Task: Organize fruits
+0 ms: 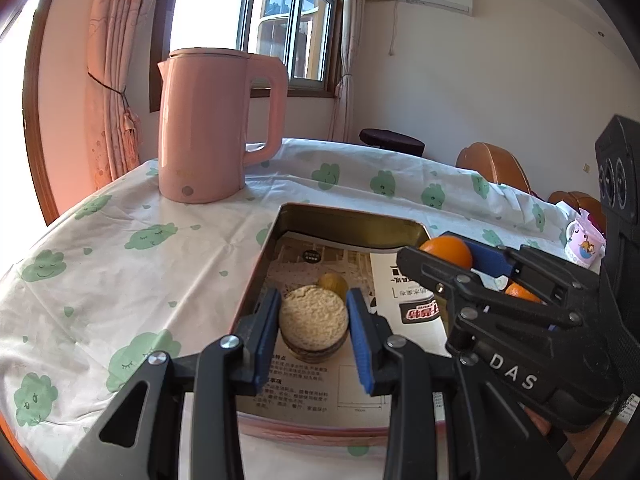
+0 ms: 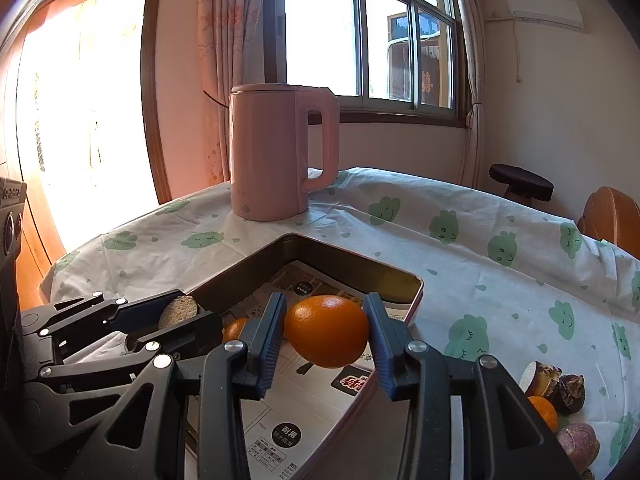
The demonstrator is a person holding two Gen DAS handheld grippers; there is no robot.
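My left gripper (image 1: pixel 314 334) is shut on a round taro piece (image 1: pixel 313 320) with a speckled beige cut face and brown skin. It holds the piece over the paper-lined metal tray (image 1: pixel 352 216). A small yellowish fruit (image 1: pixel 333 283) lies in the tray just behind it. My right gripper (image 2: pixel 326 338) is shut on an orange (image 2: pixel 326 330) above the tray's (image 2: pixel 352 261) right side. In the left wrist view the right gripper (image 1: pixel 436 250) comes in from the right with that orange (image 1: pixel 448 250). In the right wrist view the left gripper (image 2: pixel 196 312) and its taro piece (image 2: pixel 179 309) sit at the left. Another orange (image 2: pixel 235 329) lies in the tray between the two.
A pink kettle (image 2: pixel 276 152) stands on the cloud-print tablecloth behind the tray. At the right, loose on the cloth, lie cut taro pieces (image 2: pixel 542 376), an orange (image 2: pixel 545 412) and a purple piece (image 2: pixel 578 440). A small printed cup (image 1: pixel 582 244) stands at the far right, chairs beyond.
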